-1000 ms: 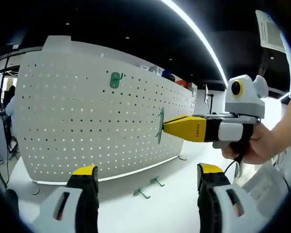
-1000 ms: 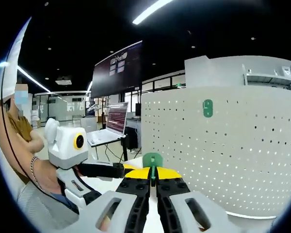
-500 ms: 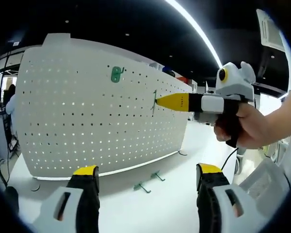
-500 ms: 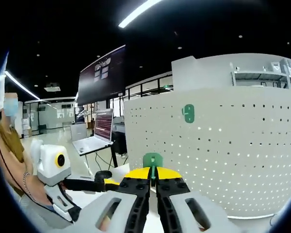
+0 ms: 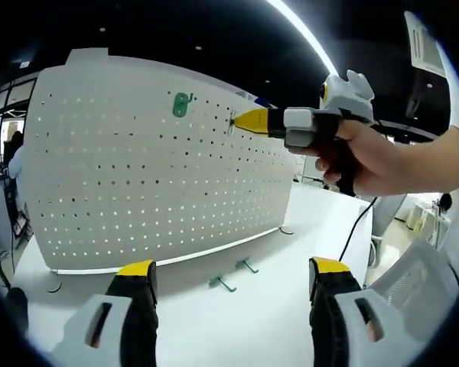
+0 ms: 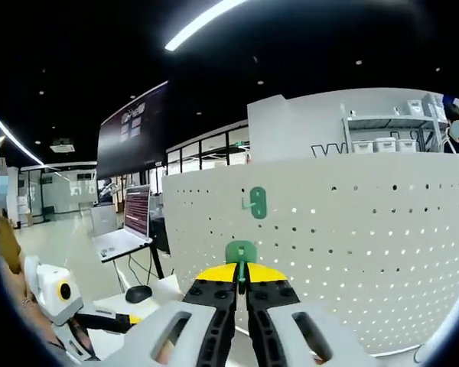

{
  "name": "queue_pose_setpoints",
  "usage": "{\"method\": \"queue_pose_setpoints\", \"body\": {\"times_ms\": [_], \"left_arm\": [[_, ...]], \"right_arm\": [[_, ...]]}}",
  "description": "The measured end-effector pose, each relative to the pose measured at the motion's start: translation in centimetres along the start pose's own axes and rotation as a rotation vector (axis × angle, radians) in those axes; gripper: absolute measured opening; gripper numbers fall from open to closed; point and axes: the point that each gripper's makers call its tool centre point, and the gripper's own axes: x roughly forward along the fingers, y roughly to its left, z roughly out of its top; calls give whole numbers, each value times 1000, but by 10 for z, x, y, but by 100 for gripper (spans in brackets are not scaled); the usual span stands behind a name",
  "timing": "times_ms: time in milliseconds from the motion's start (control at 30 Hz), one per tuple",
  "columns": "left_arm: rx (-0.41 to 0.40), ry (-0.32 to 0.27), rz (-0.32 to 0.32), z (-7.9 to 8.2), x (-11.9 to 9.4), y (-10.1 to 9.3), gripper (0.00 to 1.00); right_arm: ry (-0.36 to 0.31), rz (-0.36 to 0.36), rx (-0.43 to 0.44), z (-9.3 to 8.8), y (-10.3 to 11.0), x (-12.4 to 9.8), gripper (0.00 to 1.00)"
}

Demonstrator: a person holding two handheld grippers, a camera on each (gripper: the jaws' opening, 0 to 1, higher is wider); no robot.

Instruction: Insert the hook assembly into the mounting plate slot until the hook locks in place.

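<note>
Left gripper view | right hand-held gripper [image 5: 237, 121] raised to pegboard [image 5: 99, 168], pinching green hook [image 5: 232, 122] | left hand-held gripper [image 5: 226, 279] wide.

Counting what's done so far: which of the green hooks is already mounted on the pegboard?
The green hook high on the pegboard. Another is pinched in the right gripper; two others lie on the table.
</note>
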Motion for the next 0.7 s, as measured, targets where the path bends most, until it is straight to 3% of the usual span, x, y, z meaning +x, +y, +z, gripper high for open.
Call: {"method": "queue_pose_setpoints", "body": {"times_ms": [700], "left_arm": [[10, 26, -17, -11, -1, -4, 83]], "right_arm": [[-24, -133, -15, 31, -36, 31, 1]]}}
